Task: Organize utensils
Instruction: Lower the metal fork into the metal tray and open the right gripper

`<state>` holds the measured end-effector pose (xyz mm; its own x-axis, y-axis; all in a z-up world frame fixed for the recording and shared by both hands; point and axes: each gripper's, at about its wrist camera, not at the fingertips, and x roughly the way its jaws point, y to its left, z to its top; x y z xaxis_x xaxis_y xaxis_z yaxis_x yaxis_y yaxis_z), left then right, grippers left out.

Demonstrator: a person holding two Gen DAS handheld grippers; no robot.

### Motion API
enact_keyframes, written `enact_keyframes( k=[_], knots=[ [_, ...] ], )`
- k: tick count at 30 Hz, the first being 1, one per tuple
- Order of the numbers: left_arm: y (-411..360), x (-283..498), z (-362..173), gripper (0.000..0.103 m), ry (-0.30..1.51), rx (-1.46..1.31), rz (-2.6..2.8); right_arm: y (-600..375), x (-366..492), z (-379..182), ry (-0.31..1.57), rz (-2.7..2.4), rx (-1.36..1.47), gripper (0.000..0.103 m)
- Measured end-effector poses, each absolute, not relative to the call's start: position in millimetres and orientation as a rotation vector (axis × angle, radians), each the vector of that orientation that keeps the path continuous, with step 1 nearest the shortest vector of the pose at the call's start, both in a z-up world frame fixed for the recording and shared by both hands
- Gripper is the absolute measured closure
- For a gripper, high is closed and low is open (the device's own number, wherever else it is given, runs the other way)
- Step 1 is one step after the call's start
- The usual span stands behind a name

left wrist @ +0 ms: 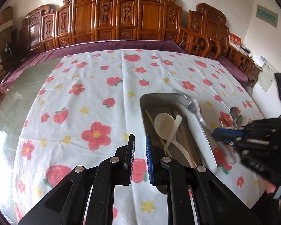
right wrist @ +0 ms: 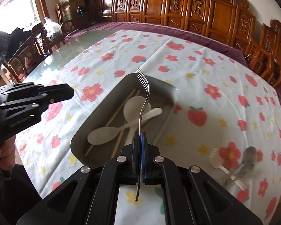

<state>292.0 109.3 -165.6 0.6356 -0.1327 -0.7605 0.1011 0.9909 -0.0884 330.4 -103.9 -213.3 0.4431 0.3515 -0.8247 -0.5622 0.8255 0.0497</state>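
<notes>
My right gripper (right wrist: 140, 137) is shut on the handle of a metal fork (right wrist: 143, 101), whose tines point away over the grey tray (right wrist: 78, 140). In the tray lie two white spoons (right wrist: 103, 133) and wooden chopsticks (right wrist: 119, 106). In the left wrist view the tray (left wrist: 202, 136) sits just right of my left gripper (left wrist: 140, 136), whose jaws stand slightly apart with nothing between them. The right gripper (left wrist: 222, 132) holds the fork (left wrist: 193, 105) across the tray's right rim. The left gripper (right wrist: 70, 92) hovers left of the tray.
Two metal spoons (right wrist: 250, 156) and a white plastic fork (right wrist: 216, 164) lie on the flowered cloth (right wrist: 196, 71) right of the tray. The spoons (left wrist: 235, 113) show beyond the right gripper. Carved wooden chairs (left wrist: 106, 18) line the far side of the table. A person's hand grips each tool.
</notes>
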Motion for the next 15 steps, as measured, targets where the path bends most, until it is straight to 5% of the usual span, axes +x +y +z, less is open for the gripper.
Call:
enact_keyframes(
  k=[15],
  knots=[
    [113.7, 292.1, -166.2, 0.092, 0.870, -0.041, -0.125, -67.4, 354.8, -260.8, 1.057, 0.545, -0.189, 0.100]
  ],
)
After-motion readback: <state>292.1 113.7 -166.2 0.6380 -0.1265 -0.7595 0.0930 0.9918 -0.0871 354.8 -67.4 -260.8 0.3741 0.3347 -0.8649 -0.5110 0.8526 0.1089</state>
